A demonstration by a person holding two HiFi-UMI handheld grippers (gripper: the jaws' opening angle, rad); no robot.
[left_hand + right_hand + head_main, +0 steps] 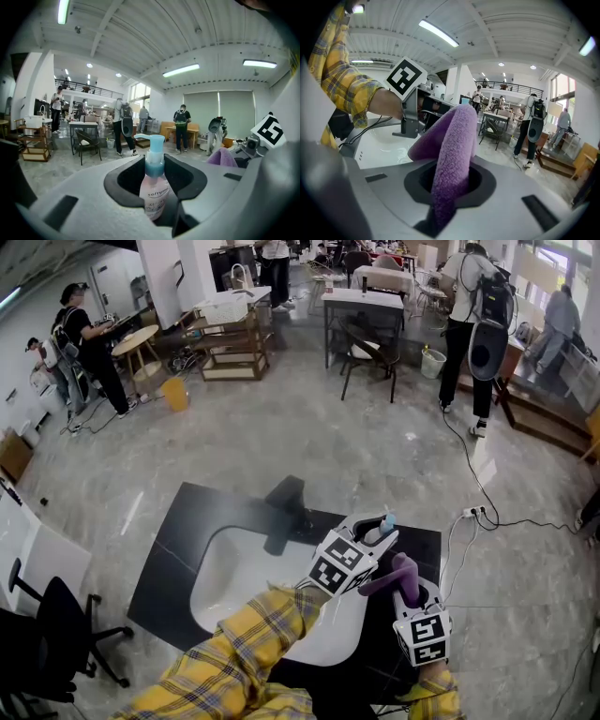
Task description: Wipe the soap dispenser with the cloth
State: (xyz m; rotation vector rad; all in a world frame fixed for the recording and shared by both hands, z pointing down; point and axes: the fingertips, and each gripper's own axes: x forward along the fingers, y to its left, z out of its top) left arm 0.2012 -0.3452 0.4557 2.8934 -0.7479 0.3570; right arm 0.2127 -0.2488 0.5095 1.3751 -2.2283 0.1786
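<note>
White sink basin [225, 568] in a black countertop [178, 531], left. Over its right rim, the left gripper [378, 536] is clamped on a pale pink soap dispenser with blue pump [154, 187]. Just right and nearer, the right gripper [412, 592] pinches a fuzzy purple cloth [452, 159]; contact with the dispenser is unclear.

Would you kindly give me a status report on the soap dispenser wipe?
Left hand-held gripper shut on soap dispenser, above the sink. Right hand-held gripper shut on cloth. Cloth beside dispenser, not touching. No obstruction seen.
</note>
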